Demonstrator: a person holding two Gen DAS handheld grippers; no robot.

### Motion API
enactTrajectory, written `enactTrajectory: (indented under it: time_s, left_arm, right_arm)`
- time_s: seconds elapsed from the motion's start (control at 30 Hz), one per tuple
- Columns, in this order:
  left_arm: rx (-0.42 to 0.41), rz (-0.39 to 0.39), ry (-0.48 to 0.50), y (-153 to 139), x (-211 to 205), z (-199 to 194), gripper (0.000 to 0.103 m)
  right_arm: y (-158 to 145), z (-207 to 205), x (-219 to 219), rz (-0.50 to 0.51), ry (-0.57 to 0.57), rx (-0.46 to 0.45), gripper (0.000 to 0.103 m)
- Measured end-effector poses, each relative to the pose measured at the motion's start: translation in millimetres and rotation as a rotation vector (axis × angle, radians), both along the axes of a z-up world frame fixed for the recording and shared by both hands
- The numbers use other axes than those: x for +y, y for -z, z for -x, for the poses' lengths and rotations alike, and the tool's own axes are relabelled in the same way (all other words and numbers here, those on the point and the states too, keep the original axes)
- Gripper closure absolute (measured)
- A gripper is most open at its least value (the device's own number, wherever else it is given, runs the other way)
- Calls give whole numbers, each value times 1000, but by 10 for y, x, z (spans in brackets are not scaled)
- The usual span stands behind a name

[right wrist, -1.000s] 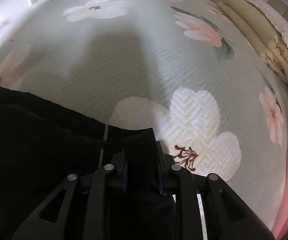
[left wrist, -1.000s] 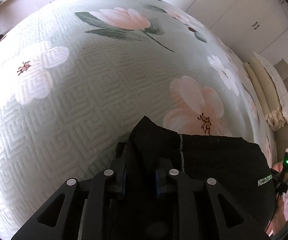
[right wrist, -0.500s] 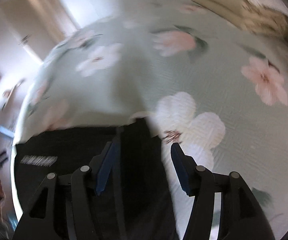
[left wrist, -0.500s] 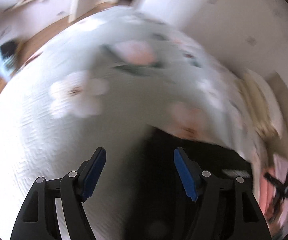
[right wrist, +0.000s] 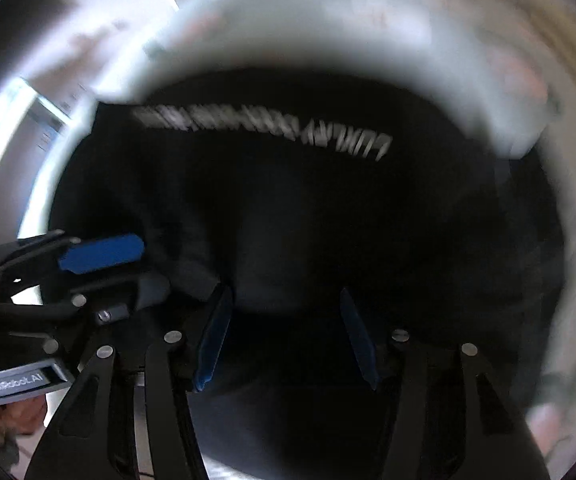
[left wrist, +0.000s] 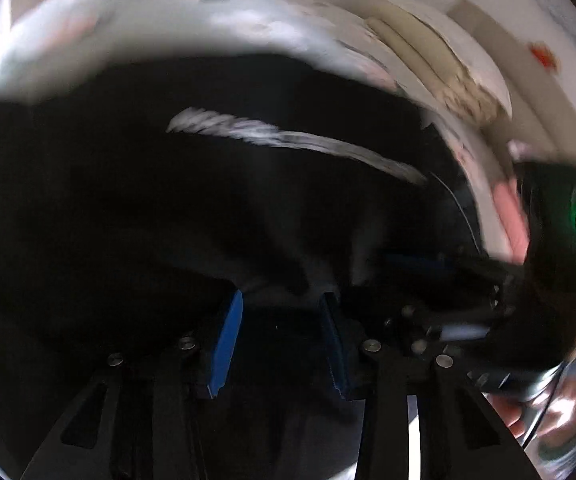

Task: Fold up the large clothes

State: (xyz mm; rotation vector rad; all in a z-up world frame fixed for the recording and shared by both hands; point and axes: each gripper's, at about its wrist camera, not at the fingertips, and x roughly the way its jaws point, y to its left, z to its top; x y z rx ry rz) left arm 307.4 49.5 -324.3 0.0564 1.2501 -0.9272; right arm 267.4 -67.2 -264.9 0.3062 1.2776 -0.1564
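A black garment (left wrist: 208, 200) with a line of white lettering lies folded on the flowered bed cover (left wrist: 168, 12); it also fills the right wrist view (right wrist: 307, 200). Both views are motion-blurred. My left gripper (left wrist: 282, 300) is open and empty just above the garment's near part. My right gripper (right wrist: 286, 300) is open and empty over the same garment. Each gripper shows in the other's view: the right one at the right edge (left wrist: 487, 280), the left one at the left edge (right wrist: 100, 256).
Folded cream bedding (left wrist: 447, 68) lies at the far right of the bed by the wall. A pink item (left wrist: 507, 208) lies behind the right gripper. The pale bed cover (right wrist: 327, 20) surrounds the garment.
Both grippers let go of the garment's corners, opened, and swung back toward the near side. They now hover close together over the folded garment.
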Motion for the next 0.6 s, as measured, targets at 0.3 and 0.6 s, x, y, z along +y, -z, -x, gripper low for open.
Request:
enactTrajectory:
  time_s: [0.3,0.6]
  left_arm:
    - [124,169,-58,-200,290,-244,70]
    - [65,85,-150,-270,556,-414,64]
  right_arm:
    - [-200,-20,-106,-63,-1,-55,44]
    - [-524,-823,-280,16,12,-151,59]
